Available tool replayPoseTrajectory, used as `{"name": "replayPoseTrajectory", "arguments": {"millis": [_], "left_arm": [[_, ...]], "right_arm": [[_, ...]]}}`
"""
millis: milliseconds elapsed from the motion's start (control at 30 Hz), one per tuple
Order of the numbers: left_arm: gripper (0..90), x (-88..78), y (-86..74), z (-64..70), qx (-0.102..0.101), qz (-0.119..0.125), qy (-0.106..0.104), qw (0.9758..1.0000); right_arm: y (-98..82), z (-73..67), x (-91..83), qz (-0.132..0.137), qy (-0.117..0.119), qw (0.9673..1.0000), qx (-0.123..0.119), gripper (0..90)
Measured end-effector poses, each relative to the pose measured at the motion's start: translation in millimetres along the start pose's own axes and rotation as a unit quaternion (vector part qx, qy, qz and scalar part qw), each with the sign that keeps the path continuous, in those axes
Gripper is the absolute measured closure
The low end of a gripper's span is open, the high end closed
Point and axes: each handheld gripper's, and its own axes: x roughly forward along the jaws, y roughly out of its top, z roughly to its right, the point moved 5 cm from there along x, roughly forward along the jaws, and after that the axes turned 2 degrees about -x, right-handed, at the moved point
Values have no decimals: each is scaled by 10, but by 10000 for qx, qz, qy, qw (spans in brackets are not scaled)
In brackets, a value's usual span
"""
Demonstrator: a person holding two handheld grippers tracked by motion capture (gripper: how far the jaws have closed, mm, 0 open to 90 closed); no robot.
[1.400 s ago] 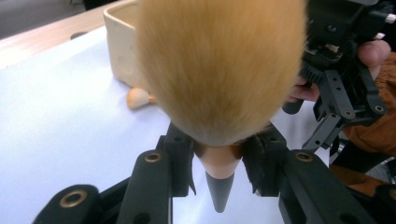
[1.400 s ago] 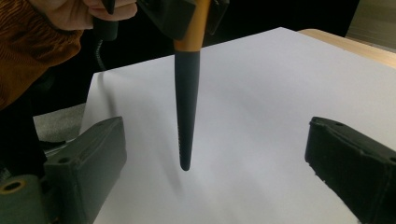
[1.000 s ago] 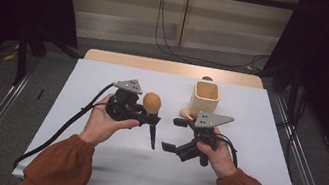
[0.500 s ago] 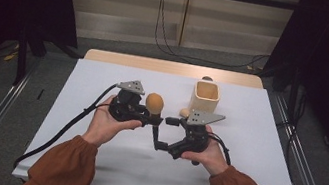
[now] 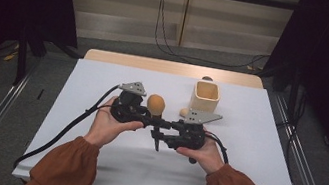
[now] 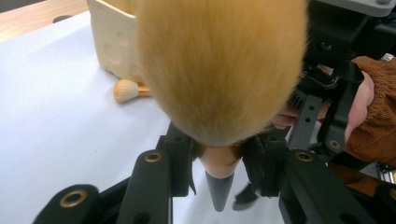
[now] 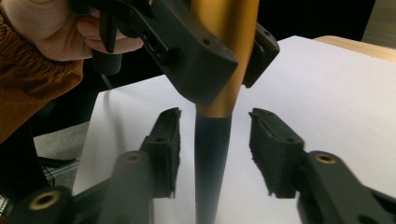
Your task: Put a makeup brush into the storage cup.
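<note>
1. The makeup brush point(image 5: 155, 105) is up off the bench, its fluffy orange head topmost and its gold-and-black handle point(image 7: 219, 93) pointing down, between my two hands near the middle of the white bench point(image 5: 105, 72).
2. My left hand-held gripper point(image 5: 150, 118) is clenched on the gold part of the handle, just below the bristles.
3. My right hand-held gripper point(image 7: 215, 154) has its jaws to either side of the dark lower handle; they have just been closing, but a gap shows on both sides, so they are not yet gripping.
4. Beyond them stands a cream holder point(image 5: 205, 97) with a smaller brush point(image 6: 128, 89) lying at its foot.
5. Risks, as I judge them: if the left lets go before the right bites, the brush drops; the tapered handle may slide through the pads; and the two grippers are close enough to knock together.
</note>
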Motion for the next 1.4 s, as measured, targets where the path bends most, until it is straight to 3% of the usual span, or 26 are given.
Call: {"name": "replayPoseTrajectory", "arguments": {"millis": [533,1167,1400], "left_arm": [[655,55,-16,-6,49,36,10,10000],[642,69,-20,-5,72,166,4,9998],[548,76,-29,0,67,199,-7,9998]], "right_arm": [[-21,19,12,15,47,9998,179,745],[-18,30,-11,-7,30,9999,118,755],[-30,7,-4,-97,69,9999,26,756]]}}
